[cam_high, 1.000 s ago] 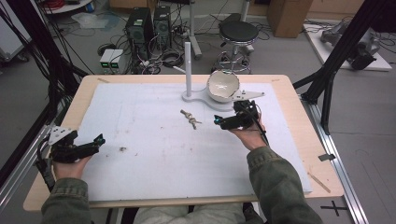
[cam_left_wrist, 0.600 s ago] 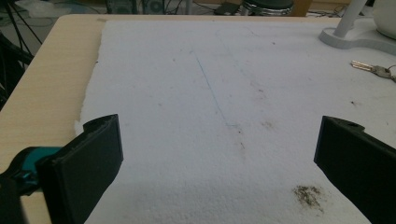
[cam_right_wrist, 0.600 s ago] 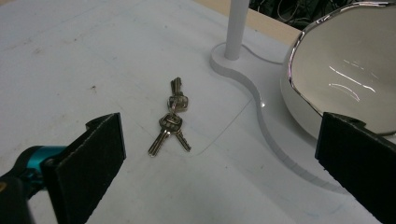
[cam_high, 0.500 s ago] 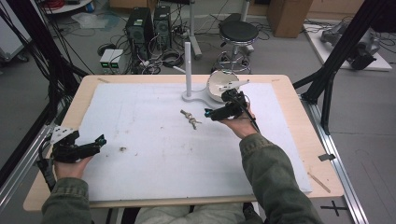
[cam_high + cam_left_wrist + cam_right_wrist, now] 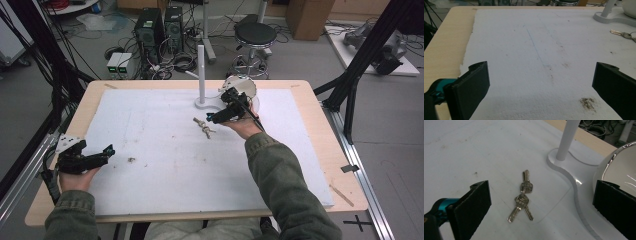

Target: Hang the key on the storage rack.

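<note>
Across the bench (image 5: 320,150) lay a white foam sheet (image 5: 165,165), and near its far edge stood a white stand (image 5: 201,75) with an upright post and a shiny bowl (image 5: 240,87) at its right. The right tool (image 5: 216,118) hovered just right of the bunch of keys (image 5: 202,127), jaws spread wide and gripping nothing; in the right gripper view the keys (image 5: 522,197) lay flat on the foam between the jaws, close to the stand's base (image 5: 571,177). The left tool (image 5: 102,152) rested released near the bench's left edge, well apart from the work. Flat, loosely ringed keys could skid or fan out if the jaws closed too high, and the right jaw might knock the base or bowl.
</note>
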`<state>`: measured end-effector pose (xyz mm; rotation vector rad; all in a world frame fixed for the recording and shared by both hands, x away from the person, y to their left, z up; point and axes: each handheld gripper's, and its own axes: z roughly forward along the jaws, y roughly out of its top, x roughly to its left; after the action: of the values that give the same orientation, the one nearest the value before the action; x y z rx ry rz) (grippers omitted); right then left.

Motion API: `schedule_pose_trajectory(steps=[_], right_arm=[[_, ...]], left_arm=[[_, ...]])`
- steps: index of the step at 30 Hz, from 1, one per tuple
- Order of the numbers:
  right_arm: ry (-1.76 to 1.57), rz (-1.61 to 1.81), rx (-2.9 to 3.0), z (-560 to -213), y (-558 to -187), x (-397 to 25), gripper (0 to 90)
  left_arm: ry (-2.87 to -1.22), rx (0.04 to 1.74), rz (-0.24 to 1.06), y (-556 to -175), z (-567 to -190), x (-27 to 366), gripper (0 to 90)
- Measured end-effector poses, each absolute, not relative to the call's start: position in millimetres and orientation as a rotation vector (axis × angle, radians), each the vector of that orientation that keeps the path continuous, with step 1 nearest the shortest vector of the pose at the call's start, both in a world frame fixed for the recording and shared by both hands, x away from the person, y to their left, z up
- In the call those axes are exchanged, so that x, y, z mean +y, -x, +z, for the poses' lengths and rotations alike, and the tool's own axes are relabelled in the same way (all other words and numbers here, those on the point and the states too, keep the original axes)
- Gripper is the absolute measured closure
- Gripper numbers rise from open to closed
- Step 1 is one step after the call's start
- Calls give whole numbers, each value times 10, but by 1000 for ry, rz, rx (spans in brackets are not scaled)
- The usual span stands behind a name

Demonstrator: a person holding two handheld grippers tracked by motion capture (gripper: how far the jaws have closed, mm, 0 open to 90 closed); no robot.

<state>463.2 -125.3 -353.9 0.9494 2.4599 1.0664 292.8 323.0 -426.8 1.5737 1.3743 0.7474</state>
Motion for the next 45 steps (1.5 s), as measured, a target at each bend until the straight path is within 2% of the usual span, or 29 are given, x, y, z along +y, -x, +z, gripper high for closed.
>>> schedule_pose_trajectory(steps=[23,44,45], right_arm=[[-872,879,2596,-3685,-4955,-612,7],[-891,640,2761,-4040,-5419,-211,11],[-900,615,2772,-4075,-5433,-200,42]], left_arm=[[-1576,1367,735,-2934,-4273,3224,17],[-1570,1359,709,-2938,-4286,3234,17],[-1569,1361,709,-2938,-4287,3237,17]])
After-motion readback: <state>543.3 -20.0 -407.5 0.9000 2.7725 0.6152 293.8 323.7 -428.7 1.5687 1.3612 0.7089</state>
